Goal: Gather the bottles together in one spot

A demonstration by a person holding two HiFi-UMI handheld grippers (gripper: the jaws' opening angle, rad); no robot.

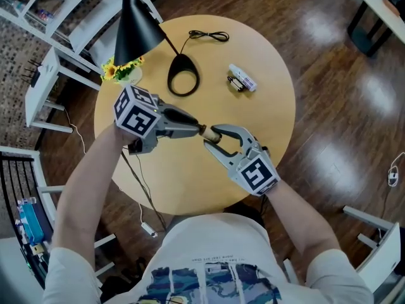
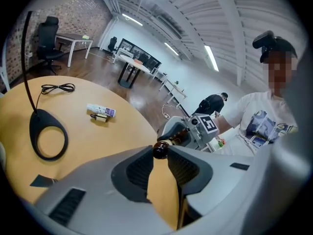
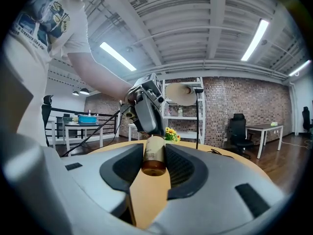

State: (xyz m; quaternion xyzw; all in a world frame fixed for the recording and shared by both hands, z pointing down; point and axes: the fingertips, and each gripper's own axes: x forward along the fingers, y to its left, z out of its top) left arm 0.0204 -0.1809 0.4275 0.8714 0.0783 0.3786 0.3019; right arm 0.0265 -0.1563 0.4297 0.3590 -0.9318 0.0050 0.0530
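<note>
Bottle (image 3: pixel 154 155) in L fingers (image 2: pixel 188 168), R fingers (image 3: pixel 183 169)

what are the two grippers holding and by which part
One small brown bottle: the left gripper pinches its cap, the right gripper clamps its body.

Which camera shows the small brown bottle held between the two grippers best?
The right gripper view: the brown bottle sits between that gripper's fingers, base and label plain to see. The left gripper view shows only its dark cap; the head view shows a sliver between the left gripper and right gripper.
</note>
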